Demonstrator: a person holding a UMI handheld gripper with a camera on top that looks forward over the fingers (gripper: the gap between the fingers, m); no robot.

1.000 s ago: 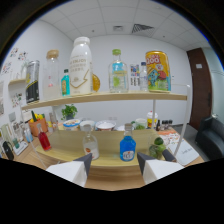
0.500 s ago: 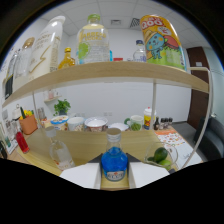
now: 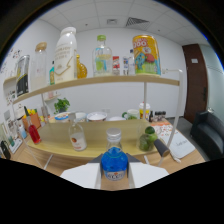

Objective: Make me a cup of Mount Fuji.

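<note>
My wooden counter (image 3: 95, 132) carries the blue bottle (image 3: 114, 161), a small clear bottle (image 3: 76, 136), bowls (image 3: 96, 116) and a green-filled glass (image 3: 147, 139).

The gripper (image 3: 115, 176) is held level, facing straight ahead toward 12 o'clock. Its two white fingers (image 3: 80, 176) show as pale wedges, one at about 7 o'clock and the other at about 5 o'clock. They stand apart, with a blue bottle (image 3: 114, 161) upright in the space between them. The inner edge of each finger lies close against the bottle's sides, but whether both press on it or a narrow gap remains cannot be made out. The dark body of the gripper fills the view beneath the fingers. No hand or sleeve shows.
</note>
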